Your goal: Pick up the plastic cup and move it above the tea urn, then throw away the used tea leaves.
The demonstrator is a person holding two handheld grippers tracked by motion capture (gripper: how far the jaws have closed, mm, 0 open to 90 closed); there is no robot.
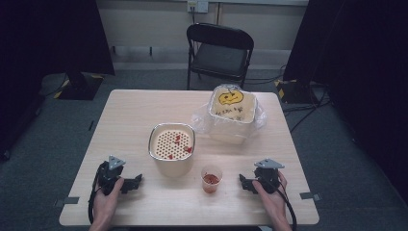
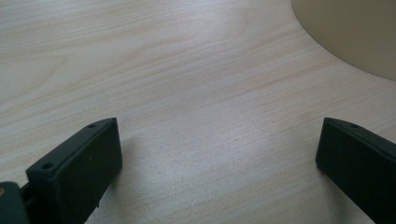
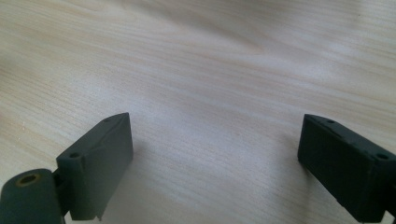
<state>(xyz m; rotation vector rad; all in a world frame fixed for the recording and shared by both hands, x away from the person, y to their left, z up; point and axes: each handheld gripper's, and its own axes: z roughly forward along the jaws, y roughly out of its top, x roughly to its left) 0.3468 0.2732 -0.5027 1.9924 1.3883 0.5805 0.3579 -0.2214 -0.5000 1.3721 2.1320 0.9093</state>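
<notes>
Pot (image 1: 172,149) at table centre, both grippers resting spread on the wood.
The pot stands upright, mouth up, red bits on its perforated insert; cup (image 1: 211,178) at its 4 o'clock, bagged tub (image 1: 232,111) at 1. Left gripper (image 1: 135,182) at 8 and right gripper (image 1: 242,182) at 4 have jaws wide apart, empty. Pale table (image 1: 144,115), chair (image 1: 220,50) at 12.

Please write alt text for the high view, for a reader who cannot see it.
A person's hands rest a left gripper and a right gripper, both open, on a wooden table. Between them stand a cream pot with a perforated insert and a small cup of red pieces; behind is a pumpkin-marked tub.
</notes>
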